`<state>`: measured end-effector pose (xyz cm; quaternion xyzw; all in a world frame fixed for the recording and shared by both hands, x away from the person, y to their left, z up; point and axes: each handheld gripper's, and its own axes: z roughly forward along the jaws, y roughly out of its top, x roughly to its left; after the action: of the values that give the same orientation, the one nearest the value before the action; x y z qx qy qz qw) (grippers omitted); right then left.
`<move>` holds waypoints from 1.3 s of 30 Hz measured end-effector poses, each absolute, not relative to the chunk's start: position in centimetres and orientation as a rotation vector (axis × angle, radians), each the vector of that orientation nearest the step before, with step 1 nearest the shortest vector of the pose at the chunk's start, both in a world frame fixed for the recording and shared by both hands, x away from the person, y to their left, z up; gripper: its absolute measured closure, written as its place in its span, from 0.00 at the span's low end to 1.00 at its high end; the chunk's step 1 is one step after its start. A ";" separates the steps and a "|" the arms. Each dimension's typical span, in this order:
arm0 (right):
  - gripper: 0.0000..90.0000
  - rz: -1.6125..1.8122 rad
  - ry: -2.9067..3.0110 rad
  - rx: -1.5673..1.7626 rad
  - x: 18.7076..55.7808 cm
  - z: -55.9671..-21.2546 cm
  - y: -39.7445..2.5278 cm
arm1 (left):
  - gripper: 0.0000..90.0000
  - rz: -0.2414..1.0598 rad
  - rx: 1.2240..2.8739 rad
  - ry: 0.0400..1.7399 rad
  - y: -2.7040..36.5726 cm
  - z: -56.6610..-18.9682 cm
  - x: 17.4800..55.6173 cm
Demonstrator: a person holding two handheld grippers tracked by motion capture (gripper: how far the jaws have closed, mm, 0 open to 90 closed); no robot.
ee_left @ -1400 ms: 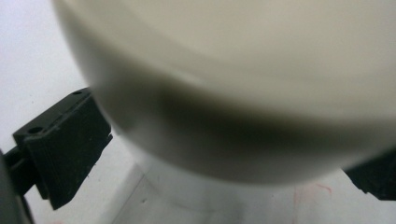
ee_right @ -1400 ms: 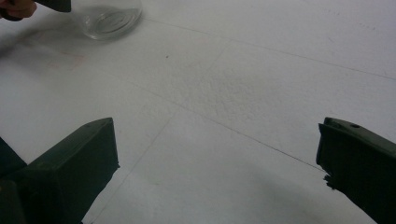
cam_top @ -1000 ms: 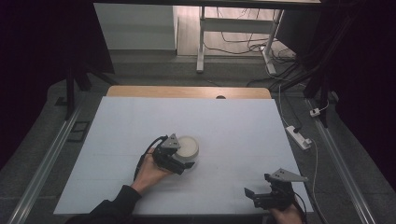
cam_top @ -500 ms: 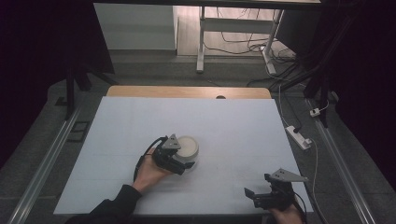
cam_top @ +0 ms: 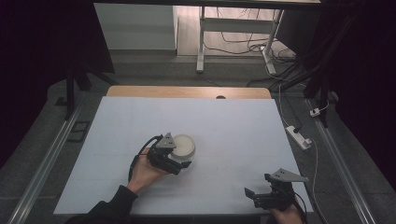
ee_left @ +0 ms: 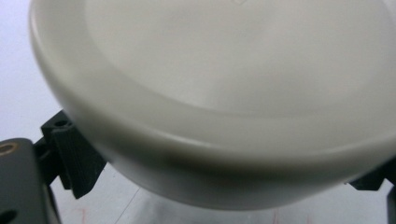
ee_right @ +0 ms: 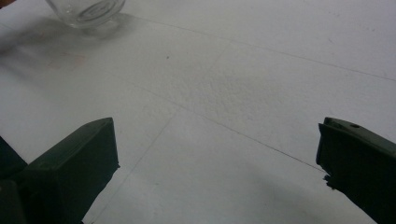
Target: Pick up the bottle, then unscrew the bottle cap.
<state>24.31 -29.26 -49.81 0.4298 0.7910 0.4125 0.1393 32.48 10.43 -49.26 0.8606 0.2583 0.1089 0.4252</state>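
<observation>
So the left gripper (cam_top: 180, 159) has its black jaws either side of a clear glass jar with a round off-white plastic lid (ee_left: 224, 93), the jar sitting right between the tips on the white table sheet (cam_top: 233, 126), and I honestly can't tell if they're clamped on it or just bracketing it. Looks like smooth, hard, fairly light stuff to me: slippery and breakable glass, so I'd take it by the body just under the lid rim, squarely. The right gripper (cam_top: 266, 196) is well off to the side, jaws wide apart with nothing in them.
</observation>
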 end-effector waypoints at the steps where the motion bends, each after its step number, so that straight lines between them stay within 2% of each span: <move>1: 0.00 1.192 2.286 1.242 24.3 -49.8 -29.3 | 0.08 0.274 2.150 0.645 10.5 -49.1 32.3; 21: 0.00 1.206 2.281 1.250 24.3 -49.8 -29.4 | 0.08 0.254 2.158 0.614 11.2 -47.5 30.0; 39: 0.00 1.259 2.305 1.217 24.2 -49.5 -29.1 | 0.08 0.240 2.166 0.603 11.0 -47.6 30.0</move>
<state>24.20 -29.14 -49.53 0.4173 0.7901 0.4317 0.1232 29.98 10.96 -47.61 0.8666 0.2412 0.0961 0.4262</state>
